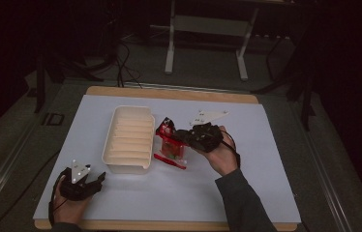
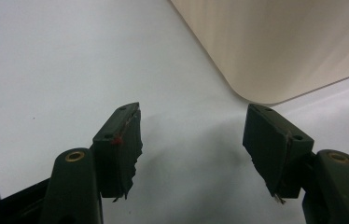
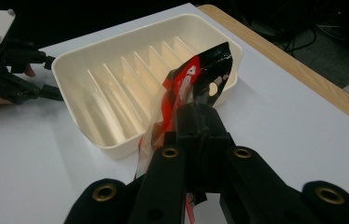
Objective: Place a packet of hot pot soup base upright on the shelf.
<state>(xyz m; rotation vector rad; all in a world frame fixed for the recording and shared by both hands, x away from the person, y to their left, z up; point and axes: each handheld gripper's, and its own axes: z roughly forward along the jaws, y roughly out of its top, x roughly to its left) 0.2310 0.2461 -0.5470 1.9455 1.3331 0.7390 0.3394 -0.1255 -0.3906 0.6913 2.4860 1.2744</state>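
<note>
Nearest the person, the left gripper (image 1: pixel 93 182) rests on the white table (image 1: pixel 247 193) just short of the near-left corner of the cream tray (image 1: pixel 128 139). Its jaws stand well apart with nothing between them, and in the left gripper view the tray's rounded corner sits just beyond the fingertips (image 2: pixel 121 140).

A little farther in, just to the right of the tray, the right gripper (image 1: pixel 185 137) has its jaws pressed together on a red-and-black snack packet (image 1: pixel 169 141). The packet is held more or less upright beside the tray's right wall, its lower end close to or touching the table — which of the 2 I cannot tell. In the right gripper view the packet (image 3: pixel 196 81) rises out of the closed jaws, with the tray's ribbed slots (image 3: pixel 130 88) right behind it.

The step in hand looks like carrying the packet across to the tray. The next move, as I judge it, calls for lifting the packet over the tray's right wall, lining its flat face up with 1 of the slots between the ribs, lowering it in edge-first — then letting go
</note>
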